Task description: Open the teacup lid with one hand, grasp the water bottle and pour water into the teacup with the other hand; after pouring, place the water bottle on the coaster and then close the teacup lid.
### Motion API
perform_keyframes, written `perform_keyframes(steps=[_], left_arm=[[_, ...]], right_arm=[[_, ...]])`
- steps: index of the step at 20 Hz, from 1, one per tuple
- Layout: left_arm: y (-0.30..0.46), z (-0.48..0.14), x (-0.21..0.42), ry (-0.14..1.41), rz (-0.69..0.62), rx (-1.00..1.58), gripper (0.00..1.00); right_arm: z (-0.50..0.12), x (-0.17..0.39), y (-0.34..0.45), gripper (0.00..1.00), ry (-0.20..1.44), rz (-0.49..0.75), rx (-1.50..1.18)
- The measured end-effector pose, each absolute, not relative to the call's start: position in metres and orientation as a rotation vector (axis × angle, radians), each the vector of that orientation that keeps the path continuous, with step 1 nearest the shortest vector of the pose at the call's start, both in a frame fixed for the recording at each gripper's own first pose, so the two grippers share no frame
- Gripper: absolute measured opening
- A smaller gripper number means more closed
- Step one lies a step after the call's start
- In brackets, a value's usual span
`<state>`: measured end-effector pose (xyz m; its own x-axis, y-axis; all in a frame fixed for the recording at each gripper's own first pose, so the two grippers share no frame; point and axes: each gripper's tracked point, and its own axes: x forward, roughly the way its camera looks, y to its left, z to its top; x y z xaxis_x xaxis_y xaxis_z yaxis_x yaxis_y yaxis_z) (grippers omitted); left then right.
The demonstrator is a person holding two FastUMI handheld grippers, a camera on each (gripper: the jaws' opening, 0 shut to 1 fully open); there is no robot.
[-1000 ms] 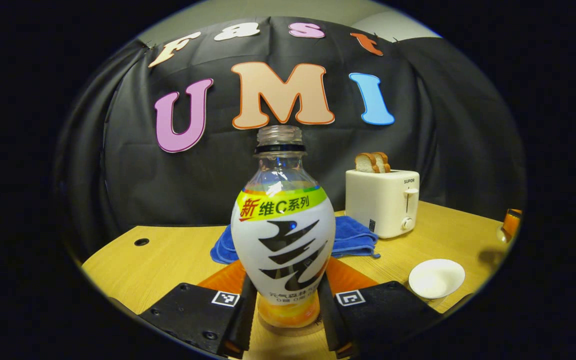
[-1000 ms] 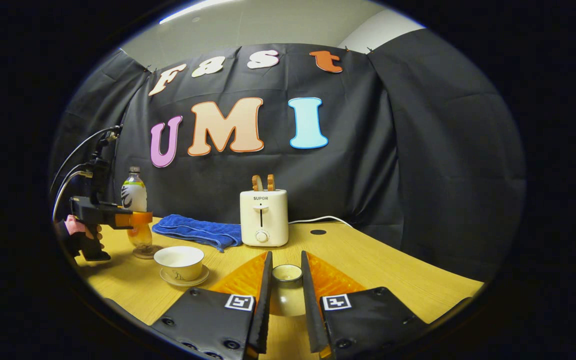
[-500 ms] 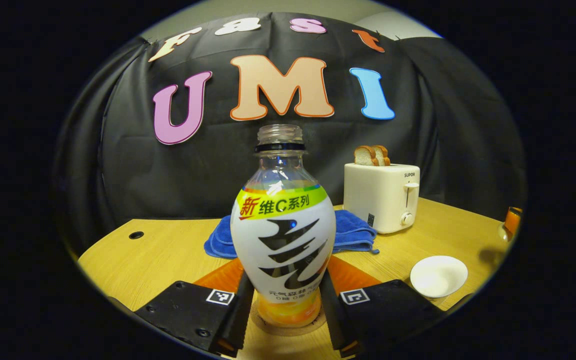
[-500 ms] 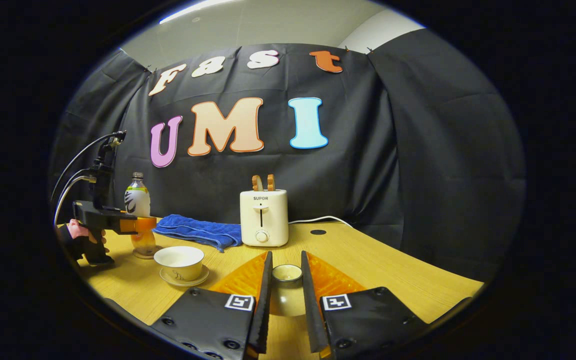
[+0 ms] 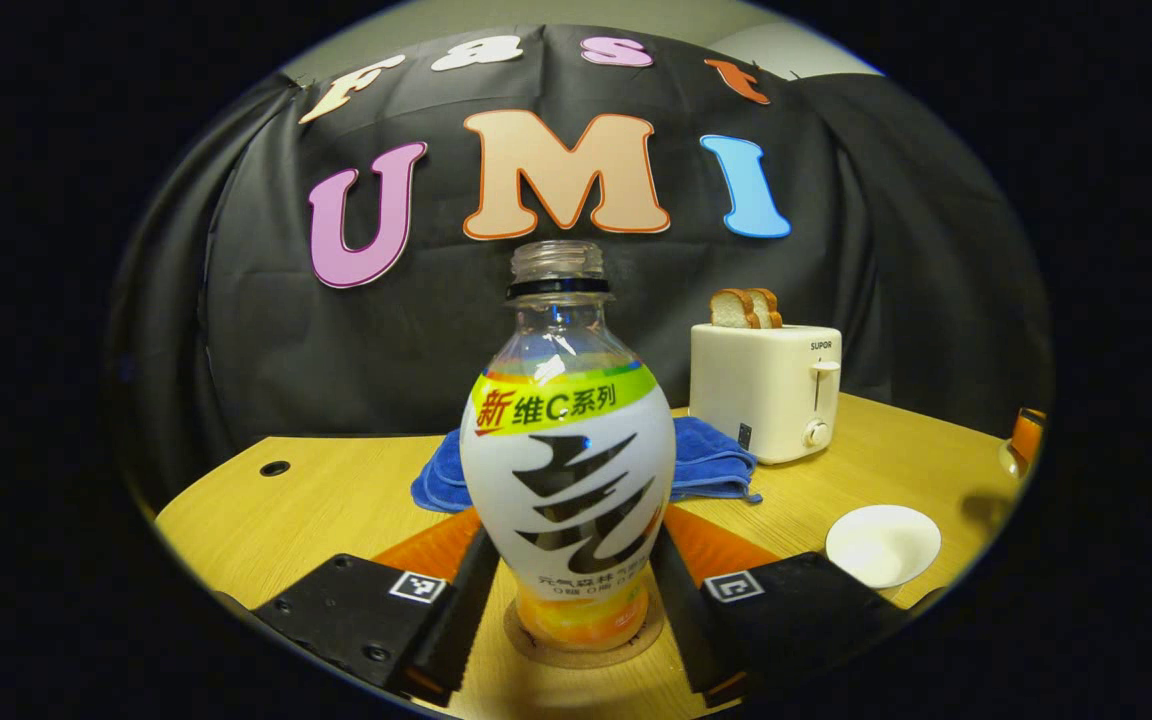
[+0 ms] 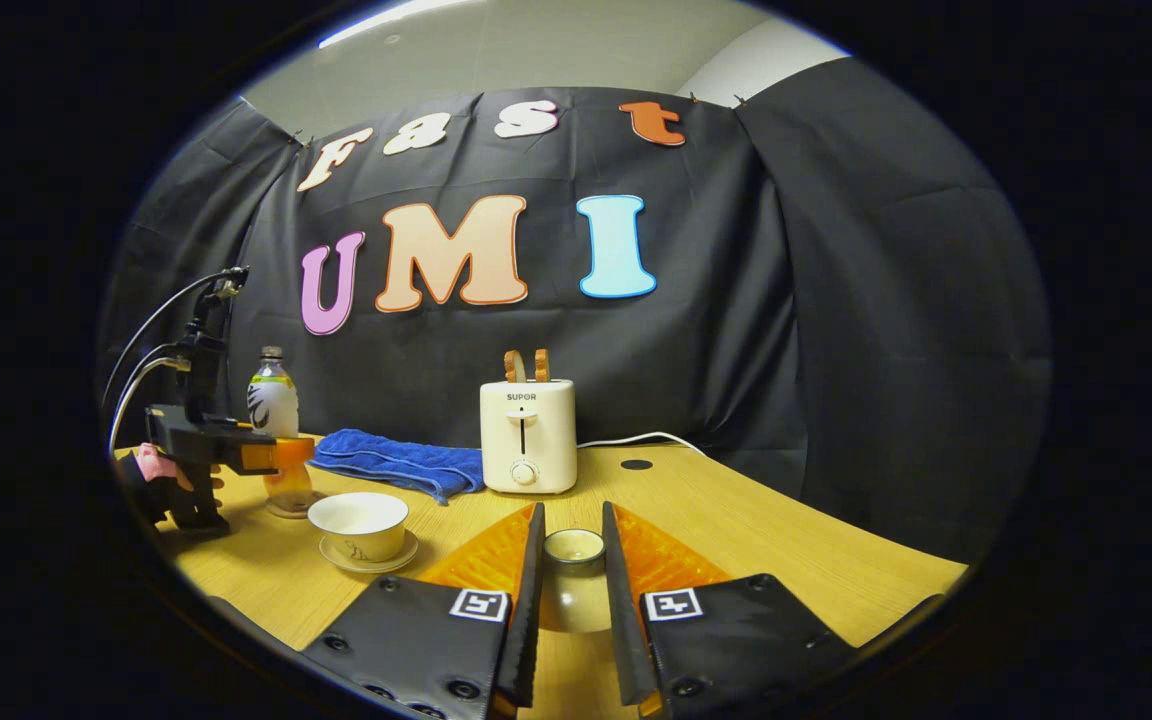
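A: Looking for the bottle (image 5: 566, 470) first. Where?

B: Right up close in the left gripper view, upright on a round cork coaster (image 5: 526, 645) on the wooden table (image 5: 336, 500). No cap on the clear neck, with a dark ring just below the mouth. Bulging white body with bold black strokes, wrapped by a yellow-green band higher up, orange near the base.

A: And gripped by the left gripper (image 5: 572, 545)?

B: Not gripped. Spread wide to either side of the bottle's lower part, with a sliver of gap on each side. Also seen from the right gripper view, far left, in a hand (image 6: 161, 470), level with the orange lower part of the bottle.

A: Moving on to the teacup (image 6: 359, 522).

B: Pale and round, uncovered, sitting on a small saucer (image 6: 376, 560) just beside the coaster. Cannot tell what is inside from either view.

A: Then the lid (image 6: 574, 590)?

B: Pinched in the right gripper (image 6: 572, 525), both fingers pressed against its sides. Pale glazed dome with a small ringed knob pointing away from the camera. Cannot tell whether lifted or touching the table.

A: Anything behind?

B: A white toaster (image 5: 764, 390) with two slices of bread poking out, and a crumpled blue towel (image 5: 711, 465) between toaster and bottle.
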<state>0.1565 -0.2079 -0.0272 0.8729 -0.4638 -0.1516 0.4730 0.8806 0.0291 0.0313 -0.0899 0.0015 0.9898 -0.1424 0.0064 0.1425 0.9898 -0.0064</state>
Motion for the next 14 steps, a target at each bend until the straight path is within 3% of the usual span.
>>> perform_keyframes(steps=[2, 4, 14], left_arm=[[-0.207, -0.03, 0.153, 0.136, -0.493, 0.086, 0.89], [-0.206, -0.031, 0.149, 0.129, -0.494, 0.092, 0.94], [-0.185, -0.018, 0.114, 0.065, -0.494, 0.009, 0.95]], right_arm=[[0.001, 0.031, -0.09, 0.35, -0.006, -0.143, -0.007], [0.002, 0.03, -0.09, 0.35, -0.006, -0.144, -0.007], [0.003, 0.031, -0.09, 0.35, -0.006, -0.143, -0.007]])
